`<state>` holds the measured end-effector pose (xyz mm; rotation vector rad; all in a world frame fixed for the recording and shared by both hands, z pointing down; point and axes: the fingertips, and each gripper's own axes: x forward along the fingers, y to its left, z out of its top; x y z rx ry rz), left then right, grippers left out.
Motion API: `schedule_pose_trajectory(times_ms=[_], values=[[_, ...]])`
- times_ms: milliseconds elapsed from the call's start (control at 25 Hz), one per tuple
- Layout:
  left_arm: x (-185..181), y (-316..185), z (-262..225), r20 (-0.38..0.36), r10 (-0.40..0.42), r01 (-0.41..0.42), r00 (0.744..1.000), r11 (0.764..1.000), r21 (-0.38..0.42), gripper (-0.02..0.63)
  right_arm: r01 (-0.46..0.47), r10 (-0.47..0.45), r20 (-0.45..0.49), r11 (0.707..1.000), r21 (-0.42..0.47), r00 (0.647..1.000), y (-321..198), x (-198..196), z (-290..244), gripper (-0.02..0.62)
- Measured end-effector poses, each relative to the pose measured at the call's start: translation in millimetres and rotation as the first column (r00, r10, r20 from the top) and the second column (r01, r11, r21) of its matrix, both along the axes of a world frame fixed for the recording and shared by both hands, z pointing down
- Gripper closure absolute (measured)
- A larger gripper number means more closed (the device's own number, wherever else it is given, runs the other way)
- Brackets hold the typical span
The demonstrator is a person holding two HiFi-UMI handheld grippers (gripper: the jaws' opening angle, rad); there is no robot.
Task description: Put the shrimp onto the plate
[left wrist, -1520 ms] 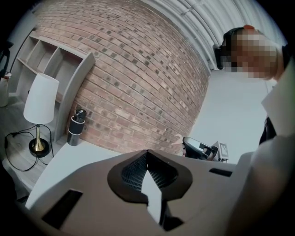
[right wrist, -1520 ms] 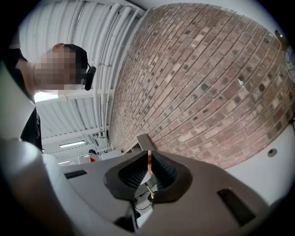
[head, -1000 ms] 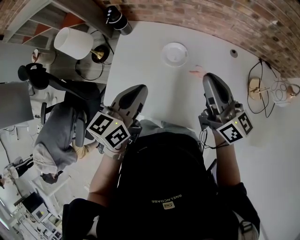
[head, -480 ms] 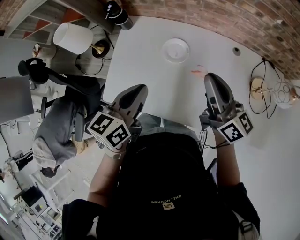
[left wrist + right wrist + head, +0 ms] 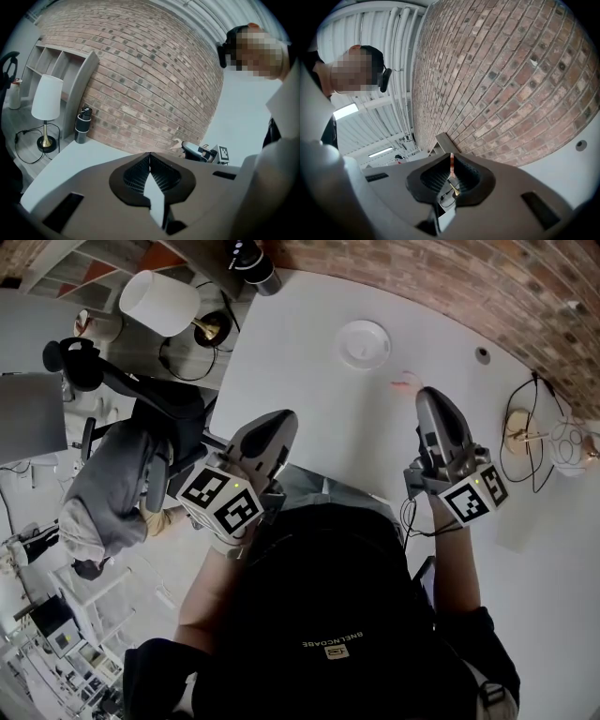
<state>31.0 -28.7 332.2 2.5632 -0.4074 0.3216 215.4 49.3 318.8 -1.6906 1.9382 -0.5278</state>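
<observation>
Right gripper view, entry: the right gripper (image 5: 451, 156) is pressing its jaws together on a thin pink-and-pale striped sliver right at the tips. I am reading that sliver as the shrimp (image 5: 451, 165), pinched edge-on. Lower down the seam a narrow slit is showing background, so only the tips are doing the gripping.

Head view: the pink piece is poking out past the right gripper's tip. It is sitting near the plate (image 5: 352, 334), off its rim, on the side towards me and a little to the right, and no part of it is over the plate yet. In the left gripper view it is showing against the brick wall (image 5: 140, 70), not the table (image 5: 309, 399), so I am judging it lifted.

The left gripper (image 5: 150, 157) is holding its jaws closed with nothing between them. It is idling well apart from the plate, on my near-left side.

Handling, judged only:
- I am expecting the shrimp to be very light and probably soft or rubbery.
- I am expecting it to pivot or slide easily in such a shallow tip hold, being curved.
- A hold across the thick middle of the body would be steadier than one on the tail end.
- I am planning on gentle pressure and a low release over the plate's centre, since the plate is looking shallow-rimmed.
</observation>
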Motion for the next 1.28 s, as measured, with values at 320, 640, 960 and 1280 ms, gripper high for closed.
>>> schedule_pose_trajectory(times_ms=[320,640,960,1280], values=[[-12.3,-10.7,5.6,-0.001,-0.048,0.048,0.999,0.999,-0.005,0.602,0.028,-0.027,0.004,0.999,-0.017,1.000,-23.6,6.3,7.1,0.571],[-38.8,-26.9,15.1,0.012,-0.119,0.119,0.993,0.993,-0.012,0.603,0.062,-0.063,-0.003,0.993,-0.097,0.998,-63.3,12.6,33.2,0.571],[-67.6,-51.6,30.5,0.051,-0.194,0.196,0.980,0.980,-0.038,0.603,0.092,-0.093,0.001,0.976,-0.198,0.996,-108.4,13.4,69.1,0.571],[-91.3,-65.0,42.6,0.075,-0.246,0.252,0.966,0.965,-0.074,0.603,0.093,-0.095,0.010,0.936,-0.341,0.995,-146.8,19.2,115.9,0.571]])
